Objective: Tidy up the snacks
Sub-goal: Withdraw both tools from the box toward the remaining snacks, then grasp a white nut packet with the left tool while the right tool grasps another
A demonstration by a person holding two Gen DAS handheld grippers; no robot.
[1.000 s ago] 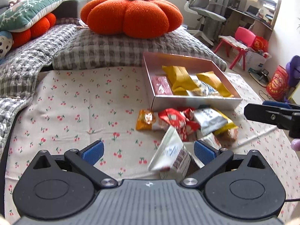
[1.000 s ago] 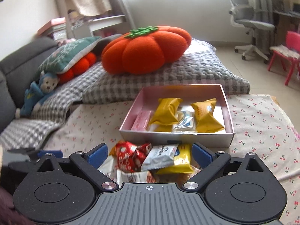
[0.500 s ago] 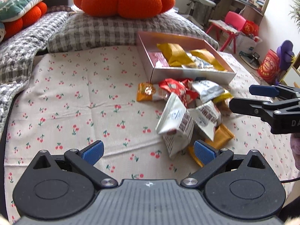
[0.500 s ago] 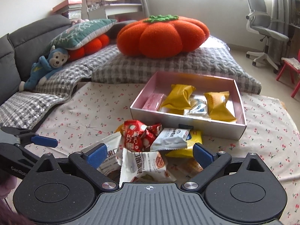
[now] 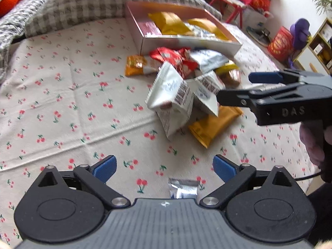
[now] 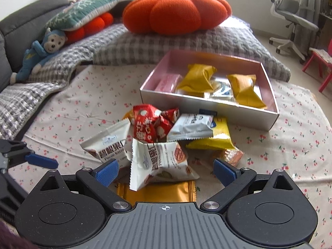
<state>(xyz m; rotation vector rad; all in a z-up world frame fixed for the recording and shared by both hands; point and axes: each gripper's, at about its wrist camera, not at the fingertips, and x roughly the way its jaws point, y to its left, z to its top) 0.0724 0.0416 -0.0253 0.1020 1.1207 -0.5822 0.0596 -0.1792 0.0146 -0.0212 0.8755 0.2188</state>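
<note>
1. Left gripper (image 5: 164, 167): jaws wide, just been closing a touch, nothing gripped; a small silver packet (image 5: 182, 188) lies between them, near side of the pile (image 5: 186, 87).
2. Right gripper (image 6: 166, 169): jaws wide, straddling a white bag (image 6: 159, 161), pads clear of it.
3. Risk: the bag is puffy and leans on others, so a pinch could slip or drag neighbours.
4. Risk: both grippers work the same pile, could collide.
5. Box (image 6: 267, 122) sits just behind the pile; a low carry could clip its wall.

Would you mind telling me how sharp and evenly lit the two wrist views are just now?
Left wrist view: motion-smeared, the box and the snack pile soft, the cloth evenly lit without glare. Right wrist view: sharper, print on the white packet legible, daylight glaring behind the pumpkin cushion; fisheye bending at both edges.
</note>
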